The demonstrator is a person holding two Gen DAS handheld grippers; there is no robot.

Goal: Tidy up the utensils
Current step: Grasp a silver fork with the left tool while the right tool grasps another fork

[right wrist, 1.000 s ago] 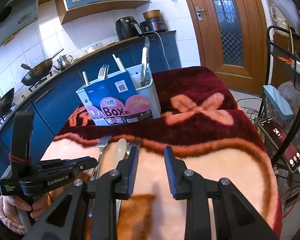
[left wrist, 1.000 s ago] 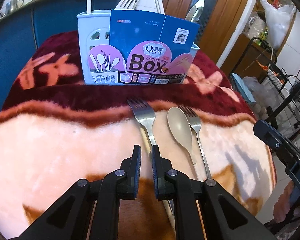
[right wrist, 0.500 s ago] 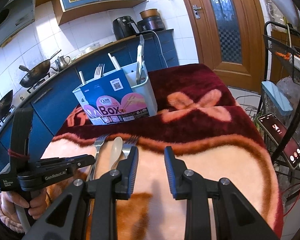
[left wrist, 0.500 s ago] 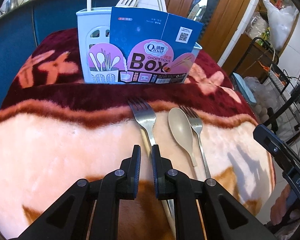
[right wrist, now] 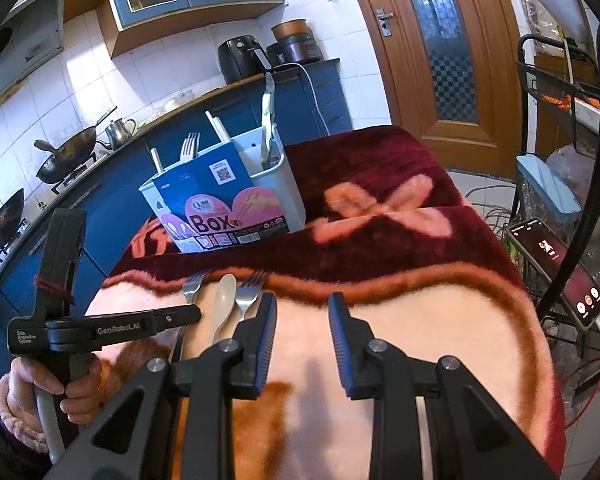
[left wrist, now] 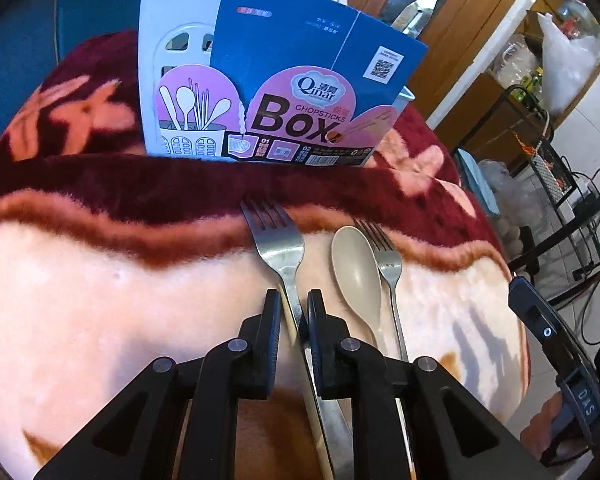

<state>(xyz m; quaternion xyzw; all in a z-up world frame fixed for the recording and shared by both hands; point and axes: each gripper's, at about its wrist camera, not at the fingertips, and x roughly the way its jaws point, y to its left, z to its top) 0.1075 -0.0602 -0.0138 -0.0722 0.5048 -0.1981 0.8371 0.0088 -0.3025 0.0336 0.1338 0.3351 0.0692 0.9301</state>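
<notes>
A large steel fork lies on the blanket with its handle running between the fingers of my left gripper, whose jaws stand narrowly apart around it. A beige spoon and a smaller fork lie just right of it. The white utensil holder with a blue Chopsticks Box card stands behind, holding a fork, chopsticks and a knife. In the right wrist view my right gripper is open and empty above the blanket, right of the smaller fork, spoon and holder.
The table is covered by a red and peach blanket. A phone on a stand and a metal rack are off the right edge. A kitchen counter with woks runs behind.
My left gripper has moved forward and lower along the large fork's handle. The right gripper has stayed open and shifted only slightly.
</notes>
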